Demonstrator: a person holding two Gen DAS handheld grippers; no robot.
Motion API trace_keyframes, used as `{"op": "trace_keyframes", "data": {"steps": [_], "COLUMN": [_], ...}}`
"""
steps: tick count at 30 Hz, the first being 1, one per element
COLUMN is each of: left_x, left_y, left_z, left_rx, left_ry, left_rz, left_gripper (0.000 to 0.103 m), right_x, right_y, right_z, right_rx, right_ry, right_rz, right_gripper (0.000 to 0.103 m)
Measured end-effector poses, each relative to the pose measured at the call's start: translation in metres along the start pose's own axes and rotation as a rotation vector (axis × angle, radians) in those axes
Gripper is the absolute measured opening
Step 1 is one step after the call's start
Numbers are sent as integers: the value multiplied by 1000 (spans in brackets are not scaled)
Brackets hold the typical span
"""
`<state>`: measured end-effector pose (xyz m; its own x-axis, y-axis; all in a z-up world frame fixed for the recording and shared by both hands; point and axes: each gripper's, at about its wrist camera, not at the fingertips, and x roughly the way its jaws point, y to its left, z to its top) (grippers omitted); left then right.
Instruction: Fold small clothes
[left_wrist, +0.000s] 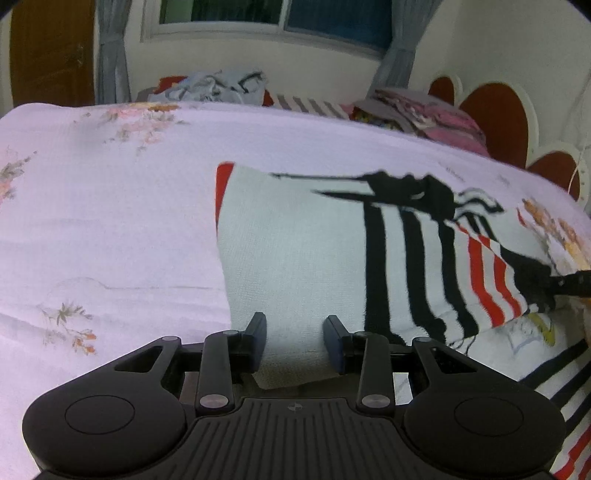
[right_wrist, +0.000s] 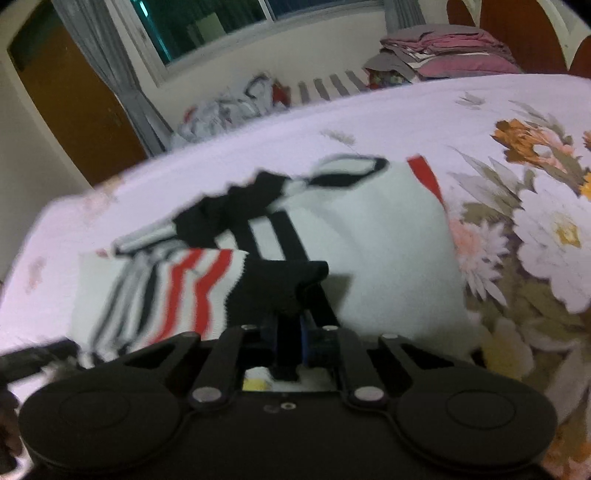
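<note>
A small white knit garment (left_wrist: 295, 251) with black and red stripes lies on the floral bedsheet (left_wrist: 110, 221). My left gripper (left_wrist: 294, 341) is open, its fingers straddling the garment's near white edge without pinching it. In the right wrist view the same garment (right_wrist: 388, 258) lies partly folded, and my right gripper (right_wrist: 288, 332) is shut on its black cuff (right_wrist: 280, 284), holding the striped sleeve over the white body. The right gripper also shows at the right edge of the left wrist view (left_wrist: 569, 284).
A pile of unfolded clothes (left_wrist: 218, 88) lies at the bed's far edge. A stack of folded pink and grey clothes (right_wrist: 450, 48) sits at the far right by the red headboard (left_wrist: 495, 118). Window and curtains are behind.
</note>
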<state>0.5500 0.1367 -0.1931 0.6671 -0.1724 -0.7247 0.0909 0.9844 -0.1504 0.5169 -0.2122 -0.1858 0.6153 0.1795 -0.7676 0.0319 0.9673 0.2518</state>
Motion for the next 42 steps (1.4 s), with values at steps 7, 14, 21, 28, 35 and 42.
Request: {"op": "trace_keyframes", "data": {"steps": [7, 14, 21, 28, 35, 42], "left_x": [-1, 61, 88, 47, 59, 32], "left_y": [-5, 2, 30, -26, -45, -3], "left_z": [28, 81, 99, 76, 57, 37], "left_rx": [30, 101, 69, 106, 92, 73], "left_ry": [-31, -21, 2, -74, -11, 4], "left_rz": [-29, 49, 41, -51, -37, 70], "left_gripper": [37, 37, 36, 37, 37, 36], "right_x": [-15, 41, 50, 48, 75, 47], "right_y": [22, 59, 41, 88, 125, 61], "right_z": [20, 38, 39, 49, 33, 26], "right_rx": [-72, -182, -150, -141, -210, -116], "right_ry": [-132, -33, -23, -50, 4, -18], "right_rz": [-62, -101, -142, 25, 44, -132], "right_gripper": [27, 20, 25, 26, 24, 20]}}
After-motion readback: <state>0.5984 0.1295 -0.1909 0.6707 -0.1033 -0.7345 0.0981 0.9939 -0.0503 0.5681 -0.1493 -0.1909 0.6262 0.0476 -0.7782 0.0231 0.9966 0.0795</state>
